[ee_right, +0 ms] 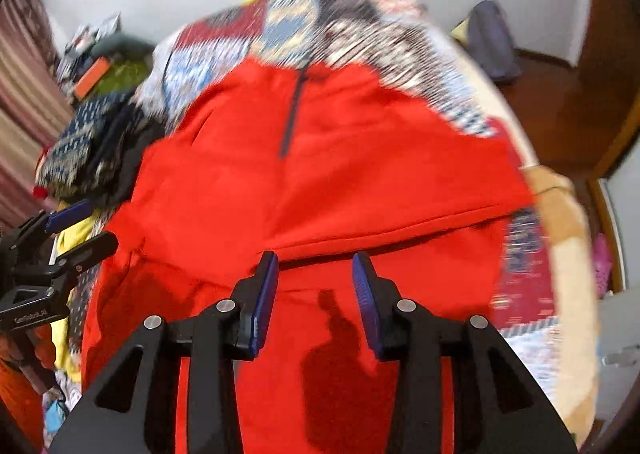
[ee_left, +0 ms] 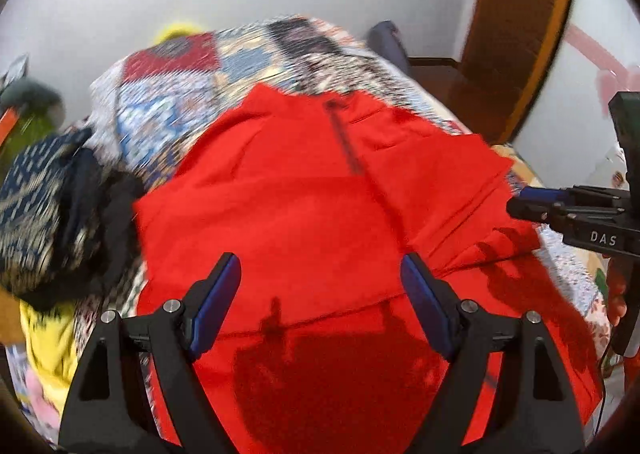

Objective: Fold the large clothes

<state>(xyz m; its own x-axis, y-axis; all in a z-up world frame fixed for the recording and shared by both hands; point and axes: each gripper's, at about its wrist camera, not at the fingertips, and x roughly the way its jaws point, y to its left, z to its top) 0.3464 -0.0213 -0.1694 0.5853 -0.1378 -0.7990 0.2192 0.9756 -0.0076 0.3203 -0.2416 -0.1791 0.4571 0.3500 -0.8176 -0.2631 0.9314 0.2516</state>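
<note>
Nearest you, both tongs hang over the red garment (ee_left: pixel 304 189) with nothing between the pads. Left tongs (ee_left: pixel 320 278): spread wide, released. Right tongs (ee_right: pixel 314 274): parted by a narrower gap, also released, cloth beneath them but not pinched.

The garment lies spread on the bed (ee_left: pixel 168 101), over a patchwork quilt, dark zip (ee_right: pixel 292 113) running away from you toward the collar. One fold already shows: a layer lies doubled over on the right side, its edge crossing just ahead of the right tongs.

Likely step: take a fresh hold for the next fold. Do it well by dropping each pair of tongs onto an edge or a corner, not the flat middle; pinch both layers where the cloth is doubled; lift the two sides evenly so the zip line stays straight; lay down rather than drag, since the quilt could bunch.

Further off on the left, a heap of other clothes (ee_left: pixel 52 197), dark patterned and yellow, sits just beside the garment's side. Keep the fold from catching it.

Hard to read: both views are blurred. The near hem runs under the tongs and out of view. Sleeve positions are unclear. The far collar is smeared.
</note>
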